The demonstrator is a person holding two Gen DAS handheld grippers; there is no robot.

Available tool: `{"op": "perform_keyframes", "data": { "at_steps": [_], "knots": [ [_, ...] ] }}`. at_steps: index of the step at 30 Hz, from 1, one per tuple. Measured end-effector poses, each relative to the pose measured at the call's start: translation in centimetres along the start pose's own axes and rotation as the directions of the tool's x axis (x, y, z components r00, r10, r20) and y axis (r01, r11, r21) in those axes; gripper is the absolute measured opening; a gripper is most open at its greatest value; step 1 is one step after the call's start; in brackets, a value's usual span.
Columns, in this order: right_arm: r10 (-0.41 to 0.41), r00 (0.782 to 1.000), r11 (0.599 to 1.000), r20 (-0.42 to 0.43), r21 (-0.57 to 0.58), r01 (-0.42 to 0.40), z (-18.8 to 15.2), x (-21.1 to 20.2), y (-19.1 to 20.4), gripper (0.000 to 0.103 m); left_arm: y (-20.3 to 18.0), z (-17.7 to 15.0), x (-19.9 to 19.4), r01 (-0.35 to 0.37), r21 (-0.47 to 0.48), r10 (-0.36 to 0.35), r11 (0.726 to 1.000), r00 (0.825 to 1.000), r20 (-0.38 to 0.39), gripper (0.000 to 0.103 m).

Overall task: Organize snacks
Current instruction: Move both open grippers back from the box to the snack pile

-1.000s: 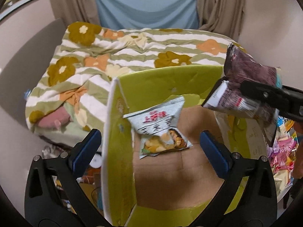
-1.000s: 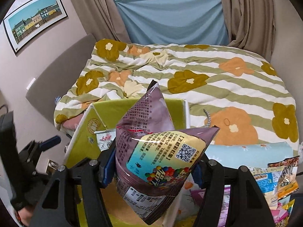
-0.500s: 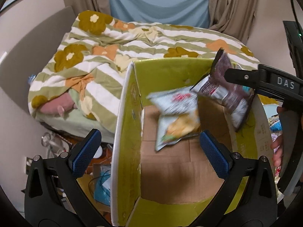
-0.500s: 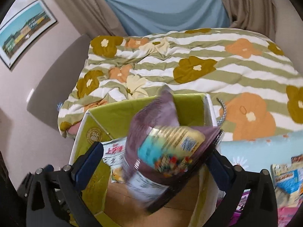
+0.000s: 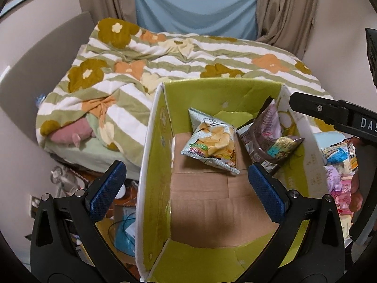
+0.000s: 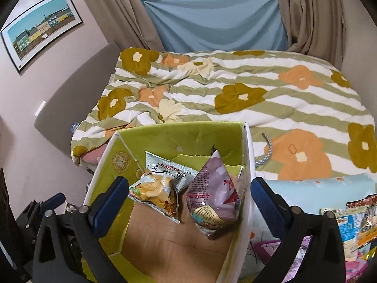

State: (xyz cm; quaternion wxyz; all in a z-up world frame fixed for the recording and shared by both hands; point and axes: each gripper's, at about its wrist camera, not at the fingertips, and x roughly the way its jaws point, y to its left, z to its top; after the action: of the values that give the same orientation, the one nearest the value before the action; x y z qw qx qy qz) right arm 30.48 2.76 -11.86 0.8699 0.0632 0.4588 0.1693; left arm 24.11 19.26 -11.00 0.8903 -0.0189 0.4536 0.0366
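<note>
— Two claws, both spread wide and gripping nothing? 
— Yes. Left claw [image 5: 186,184] poised above the near half of the green cardboard box [image 5: 153,165], blue pads [image 5: 106,188] straddling the box's left wall, tilted down toward the brown floor. Right claw [image 6: 188,202] hovering over the same box [image 6: 110,155] from its right side, one pad inside the box, the other outside the right wall.
— Snacks?
— Both inside the box, toward the far end. Silver chip bag [image 5: 212,143] lying flat on the cardboard bottom, purple snack bag [image 5: 271,139] just beside it, propped against the right wall, corners touching or nearly so in the right view [image 6: 160,188] [image 6: 214,188].
— Elsewhere?
— Heap of loose snack packets [image 5: 339,162] outside the box to the right. Beyond, bed with flowered striped quilt [image 6: 235,94], tan curtains [image 6: 311,11], framed picture [image 6: 40,28] on the wall.
</note>
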Motion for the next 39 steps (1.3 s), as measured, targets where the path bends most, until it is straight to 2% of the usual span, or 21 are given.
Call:
{"op": "perform_keyframes", "data": {
  "at_steps": [7,13,18,23,31,35,39],
  "knots": [
    [-0.005,0.998,1.0,0.061,-0.012,0.005,-0.2,-5.3,0.6,0.103,-0.9,0.9,-4.5,0.025,0.026,-0.027,0.999,0.997,0.07,0.103],
    [-0.046,0.991,0.999,0.123,-0.008,0.047,-1.0,-11.9,0.0,0.103,-2.8,1.3,-7.8,0.075,0.062,-0.082,0.995,0.99,0.117,0.103],
    [-0.098,0.979,0.995,0.181,-0.002,0.1,-2.8,-17.9,-2.3,0.103,-6.2,0.7,-10.4,0.111,0.092,-0.124,0.99,0.98,0.154,0.103],
    [-0.15,0.965,0.989,0.217,0.022,0.148,-5.7,-22.9,-6.2,0.103,-10.3,-1.0,-12.1,0.129,0.118,-0.148,0.985,0.975,0.168,0.103],
    [-0.186,0.964,0.982,0.189,0.05,0.18,-11.6,-28.0,-14.2,0.103,-19.8,-5.4,-13.3,0.202,0.127,-0.217,0.971,0.969,0.118,0.103],
    [-0.205,0.965,0.978,0.164,0.074,0.195,-14.8,-29.6,-18.5,0.103,-24.7,-7.9,-12.6,0.218,0.141,-0.229,0.966,0.971,0.071,0.103],
    [-0.219,0.968,0.974,0.121,0.089,0.209,-17.7,-29.7,-22.0,0.103,-28.7,-11.0,-10.9,0.248,0.113,-0.25,0.962,0.968,0.003,0.103]
  ]
}}
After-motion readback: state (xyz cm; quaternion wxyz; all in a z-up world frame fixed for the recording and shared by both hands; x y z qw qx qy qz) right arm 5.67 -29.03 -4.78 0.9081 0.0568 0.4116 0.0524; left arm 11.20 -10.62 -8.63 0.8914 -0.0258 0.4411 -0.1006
